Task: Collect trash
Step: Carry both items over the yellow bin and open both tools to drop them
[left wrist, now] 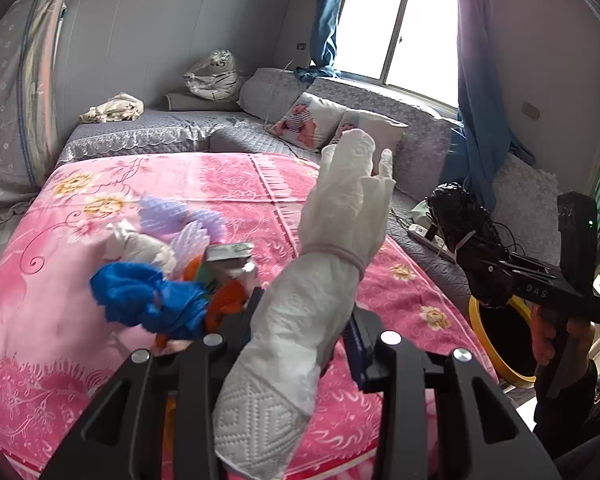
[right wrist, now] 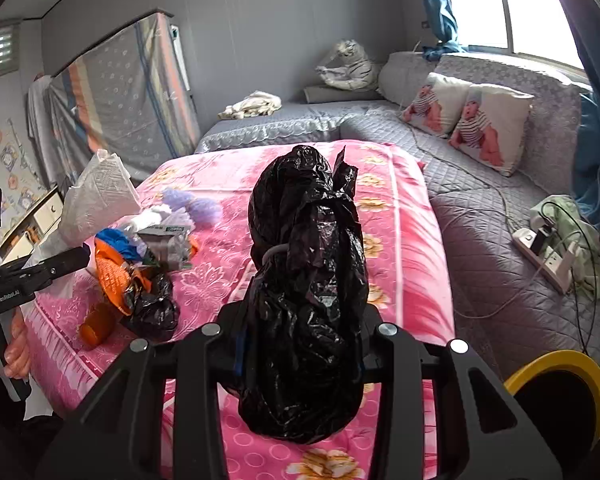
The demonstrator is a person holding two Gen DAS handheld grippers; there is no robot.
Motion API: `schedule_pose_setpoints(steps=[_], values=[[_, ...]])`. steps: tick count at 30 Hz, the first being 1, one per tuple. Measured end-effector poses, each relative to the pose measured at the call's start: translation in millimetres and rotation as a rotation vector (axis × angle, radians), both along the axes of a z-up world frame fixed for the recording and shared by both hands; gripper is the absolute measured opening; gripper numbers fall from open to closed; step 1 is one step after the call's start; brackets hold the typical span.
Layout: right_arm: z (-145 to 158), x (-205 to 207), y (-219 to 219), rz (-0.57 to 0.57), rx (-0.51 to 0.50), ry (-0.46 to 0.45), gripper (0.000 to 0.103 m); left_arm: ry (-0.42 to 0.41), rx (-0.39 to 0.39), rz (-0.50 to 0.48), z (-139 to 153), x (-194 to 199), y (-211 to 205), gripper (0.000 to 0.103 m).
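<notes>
Both grippers are loaded: the left gripper [left wrist: 300,344] is clamped on a long crumpled paper towel [left wrist: 320,272], the right gripper [right wrist: 300,340] on a knotted black bag [right wrist: 306,292]. Risk: the limp towel may slip free, or the glossy bag may miss the yellow-rimmed bin [right wrist: 560,392] at near right. The remaining trash pile [right wrist: 140,256] lies on the left of the pink bed [right wrist: 400,240].

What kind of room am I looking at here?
Most likely a bedroom in a home: a bed under a pink floral blanket, baby-print pillows on a grey quilted bench, and a curtained window.
</notes>
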State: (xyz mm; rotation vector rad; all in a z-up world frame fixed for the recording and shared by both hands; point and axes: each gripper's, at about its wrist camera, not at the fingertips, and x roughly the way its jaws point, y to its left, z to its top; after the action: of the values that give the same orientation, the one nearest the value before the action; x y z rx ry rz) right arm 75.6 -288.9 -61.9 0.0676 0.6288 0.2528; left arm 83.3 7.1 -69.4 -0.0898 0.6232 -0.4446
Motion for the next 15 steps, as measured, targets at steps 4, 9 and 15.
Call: schedule_pose_setpoints(steps=[4,9,15], values=[[12,-12,-36,-0.120,0.007,-0.024,0.035,-0.002,0.002,-0.073,5,18,-40,0.035],[23,-34,-87,-0.290,0.003,-0.043,0.035,-0.020,0.014,-0.205,14,32,-101,0.035],[22,-66,-141,-0.486,-0.011,-0.033,0.035,-0.004,0.023,-0.380,11,38,-185,0.035]])
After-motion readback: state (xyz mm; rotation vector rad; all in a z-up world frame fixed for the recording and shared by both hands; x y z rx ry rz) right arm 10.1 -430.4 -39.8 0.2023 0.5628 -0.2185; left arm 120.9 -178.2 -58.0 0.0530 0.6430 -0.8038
